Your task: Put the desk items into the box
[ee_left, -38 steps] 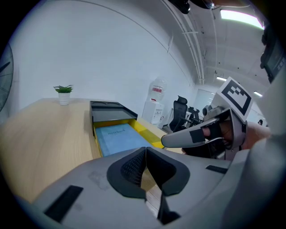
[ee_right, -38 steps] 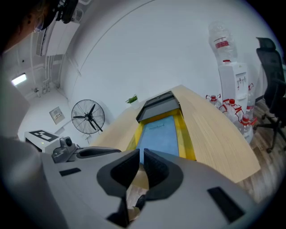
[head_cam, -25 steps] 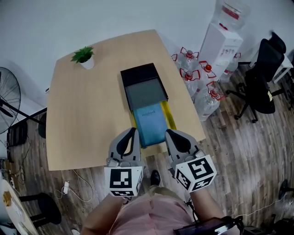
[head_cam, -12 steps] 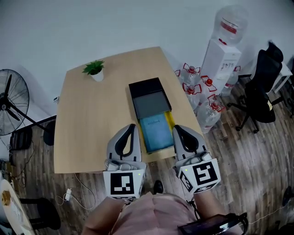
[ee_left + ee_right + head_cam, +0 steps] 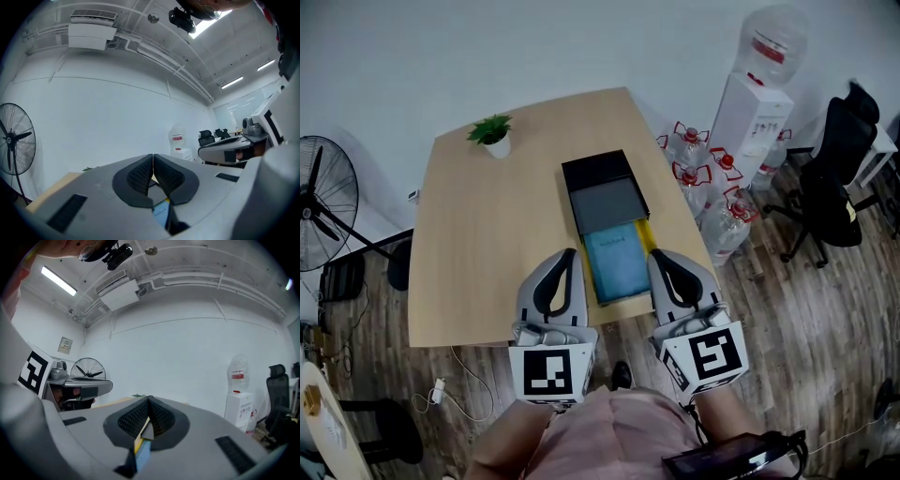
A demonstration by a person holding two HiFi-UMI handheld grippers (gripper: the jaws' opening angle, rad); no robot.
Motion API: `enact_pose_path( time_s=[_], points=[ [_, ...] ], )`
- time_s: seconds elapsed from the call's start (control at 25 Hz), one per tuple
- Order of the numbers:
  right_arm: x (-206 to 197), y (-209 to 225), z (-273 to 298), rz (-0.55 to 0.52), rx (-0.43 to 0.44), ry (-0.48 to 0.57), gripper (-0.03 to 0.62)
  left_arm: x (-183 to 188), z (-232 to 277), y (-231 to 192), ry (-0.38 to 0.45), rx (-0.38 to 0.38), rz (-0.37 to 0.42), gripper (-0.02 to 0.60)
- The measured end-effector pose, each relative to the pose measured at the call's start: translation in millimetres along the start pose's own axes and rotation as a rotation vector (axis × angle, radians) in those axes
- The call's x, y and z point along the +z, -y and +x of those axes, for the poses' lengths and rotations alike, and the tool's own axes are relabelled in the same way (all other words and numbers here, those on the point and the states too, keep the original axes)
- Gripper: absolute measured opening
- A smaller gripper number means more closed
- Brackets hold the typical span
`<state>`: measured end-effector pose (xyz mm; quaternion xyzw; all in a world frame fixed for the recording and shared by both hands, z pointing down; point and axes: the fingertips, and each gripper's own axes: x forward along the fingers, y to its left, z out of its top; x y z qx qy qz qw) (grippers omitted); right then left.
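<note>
A single standing fan sits on the floor at the far left, and one small potted plant stands at the far left of the desk. The left tongs are held low in front of the person, over the near edge of the desk, marker cube toward the body and tips pointing far; in the left gripper view the left tongs have their pads pressed together with nothing between them. Right of them one black box lies open at the middle of the desk, and one blue notebook lies flat on the desk just near it, meeting the box's near edge, with one yellow item showing along its right side from beneath. The notebook lies between the tips of the two tongs. The right tongs mirror the left in pose, level with them and well apart; the right gripper view shows the right tongs closed too, gripping nothing. On the floor right of the desk stand at least four water bottles, one water dispenser and one black office chair.
</note>
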<state>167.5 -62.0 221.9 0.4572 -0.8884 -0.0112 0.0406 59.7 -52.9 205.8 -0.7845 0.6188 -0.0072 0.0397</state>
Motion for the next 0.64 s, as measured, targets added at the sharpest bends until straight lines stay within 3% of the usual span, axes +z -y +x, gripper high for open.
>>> enact_pose_path(
  time_s=[0.64],
  points=[
    [1.0,-5.7,-3.7,-0.013,-0.004,0.005,0.000,-1.1,-7.6,1.7,0.007,-0.002,0.007,0.011]
  ],
)
